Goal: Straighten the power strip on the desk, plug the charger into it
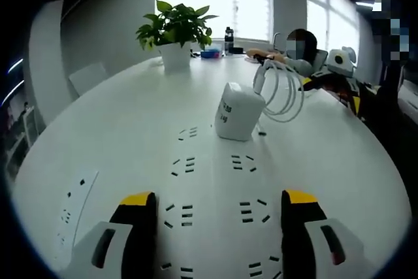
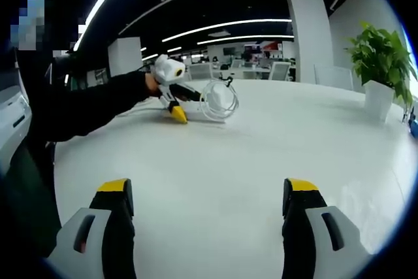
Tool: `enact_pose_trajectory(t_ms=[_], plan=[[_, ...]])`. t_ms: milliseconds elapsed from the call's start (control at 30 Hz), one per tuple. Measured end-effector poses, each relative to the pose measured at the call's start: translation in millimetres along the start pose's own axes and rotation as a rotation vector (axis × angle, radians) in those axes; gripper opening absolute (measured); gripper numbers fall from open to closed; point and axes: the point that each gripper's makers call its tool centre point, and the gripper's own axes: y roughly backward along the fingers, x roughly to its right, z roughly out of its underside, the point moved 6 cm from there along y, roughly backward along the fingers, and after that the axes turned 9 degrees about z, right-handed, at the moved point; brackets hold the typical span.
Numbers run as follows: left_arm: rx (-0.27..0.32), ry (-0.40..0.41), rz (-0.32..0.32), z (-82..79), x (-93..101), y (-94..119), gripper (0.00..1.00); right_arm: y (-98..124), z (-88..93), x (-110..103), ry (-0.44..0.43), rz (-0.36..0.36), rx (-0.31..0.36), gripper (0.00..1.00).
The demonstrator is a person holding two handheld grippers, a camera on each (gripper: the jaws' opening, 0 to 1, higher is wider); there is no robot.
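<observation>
Left gripper over the power strip; charger not yet plugged in.

Left gripper (image 1: 219,217) hovers with jaws wide apart and empty above the power strip (image 1: 215,191); the charger (image 1: 238,110) rests on the strip's far end, cable (image 1: 282,93) coiled. Right gripper (image 2: 208,217) is wide and empty, well apart. Recommended: steady the strip squarely before seating the charger.

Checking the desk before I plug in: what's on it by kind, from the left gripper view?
Power strip: 1
Charger: 1
Coiled white cable: 1
Potted plant: 1
Dark bottle: 1
Total: 5
</observation>
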Motion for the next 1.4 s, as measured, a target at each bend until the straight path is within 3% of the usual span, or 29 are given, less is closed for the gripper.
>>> enact_pose_trajectory(t_ms=[400,1400], plan=[[0.036,-0.003,-0.005,6.2,1.6,-12.0,0.78,1.7,-0.6,-4.0,0.002,-0.011,0.015,0.93],[0.023,-0.022,0.019,18.5,27.3,-12.5,0.78,3.8,-9.7,-18.9,0.048,-0.010,0.017,0.93]])
